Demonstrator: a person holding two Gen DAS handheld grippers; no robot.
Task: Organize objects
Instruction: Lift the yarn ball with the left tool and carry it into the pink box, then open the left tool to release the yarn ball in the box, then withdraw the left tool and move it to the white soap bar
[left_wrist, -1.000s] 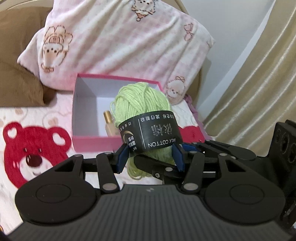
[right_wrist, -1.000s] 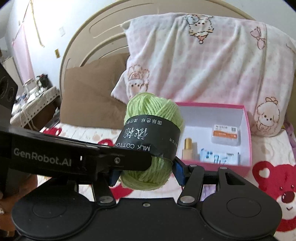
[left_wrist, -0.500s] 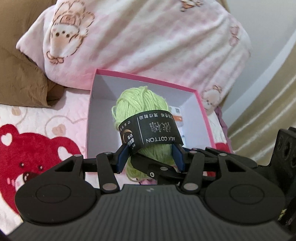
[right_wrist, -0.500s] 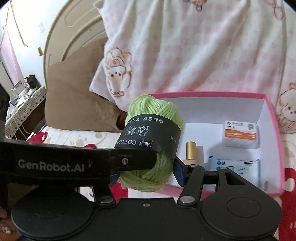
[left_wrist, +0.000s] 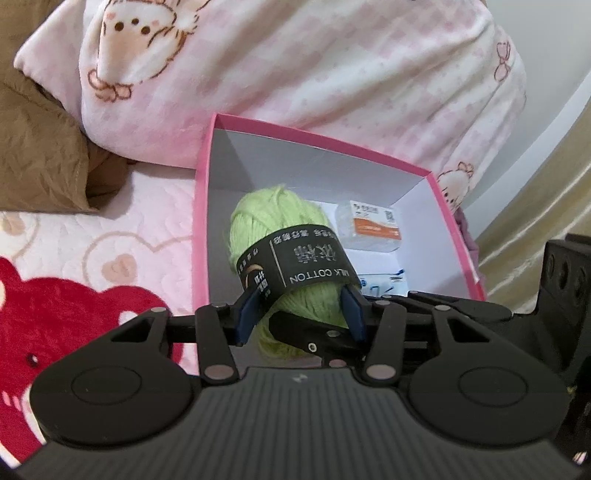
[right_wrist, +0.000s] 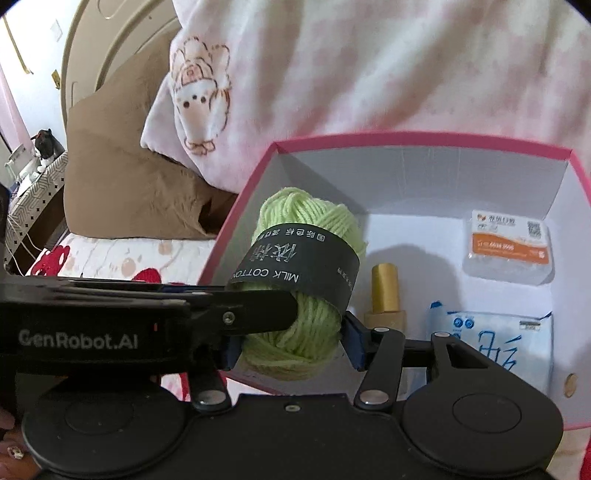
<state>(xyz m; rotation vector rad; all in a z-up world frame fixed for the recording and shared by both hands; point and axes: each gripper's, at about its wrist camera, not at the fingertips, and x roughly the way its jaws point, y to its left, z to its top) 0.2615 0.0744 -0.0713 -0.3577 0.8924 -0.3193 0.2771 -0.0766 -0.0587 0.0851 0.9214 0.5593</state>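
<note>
A light green yarn ball (left_wrist: 275, 218) with a black "MILK COTTON" band is held by both grippers at once. My left gripper (left_wrist: 301, 314) is shut on it, blue pads on either side. My right gripper (right_wrist: 291, 341) is shut on the same yarn ball (right_wrist: 306, 218) from the other side. The ball hangs over the left part of an open pink box (left_wrist: 202, 206) with a white inside, also seen in the right wrist view (right_wrist: 236, 221).
In the box lie a gold-capped bottle (right_wrist: 385, 291), a clear case with an orange label (right_wrist: 509, 247) and a white and blue packet (right_wrist: 498, 339). A pink animal-print pillow (left_wrist: 295, 66) and a brown pillow (left_wrist: 37, 147) stand behind. The bedspread (left_wrist: 92, 258) shows red bears.
Both grippers have carried the yarn ball forward from in front of the box to above its inside. The box now looks larger and closer.
</note>
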